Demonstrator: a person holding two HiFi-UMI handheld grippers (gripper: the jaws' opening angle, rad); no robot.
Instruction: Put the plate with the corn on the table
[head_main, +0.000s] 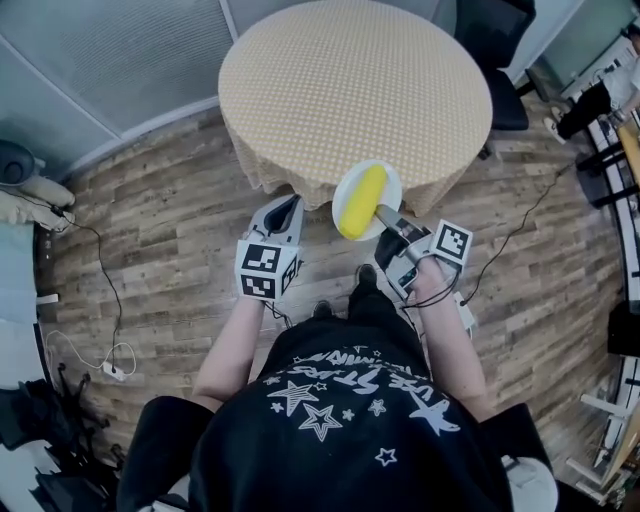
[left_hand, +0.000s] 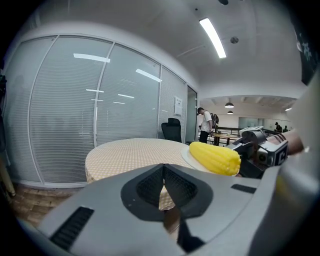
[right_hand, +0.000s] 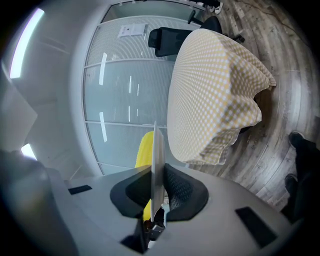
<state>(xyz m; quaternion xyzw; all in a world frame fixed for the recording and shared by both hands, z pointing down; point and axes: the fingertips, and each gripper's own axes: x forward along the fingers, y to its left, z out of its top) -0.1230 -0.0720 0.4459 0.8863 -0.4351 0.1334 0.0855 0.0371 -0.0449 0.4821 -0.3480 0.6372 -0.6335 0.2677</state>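
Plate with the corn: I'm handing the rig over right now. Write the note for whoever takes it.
Right gripper: shut on the rim of the plate; the corn lies on it.
Left gripper: shut, empty, beside the plate on its left.
Plate: in the air at the near edge of the round table, not set down.
Done: plate gripped and at the table.
Left: carry it in over the tabletop, lower it level, open the right gripper.

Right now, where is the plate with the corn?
The plate is centre-right in the head view, clamped by its rim in the right gripper at the near edge of the round table, corn on it, left gripper just to its left.
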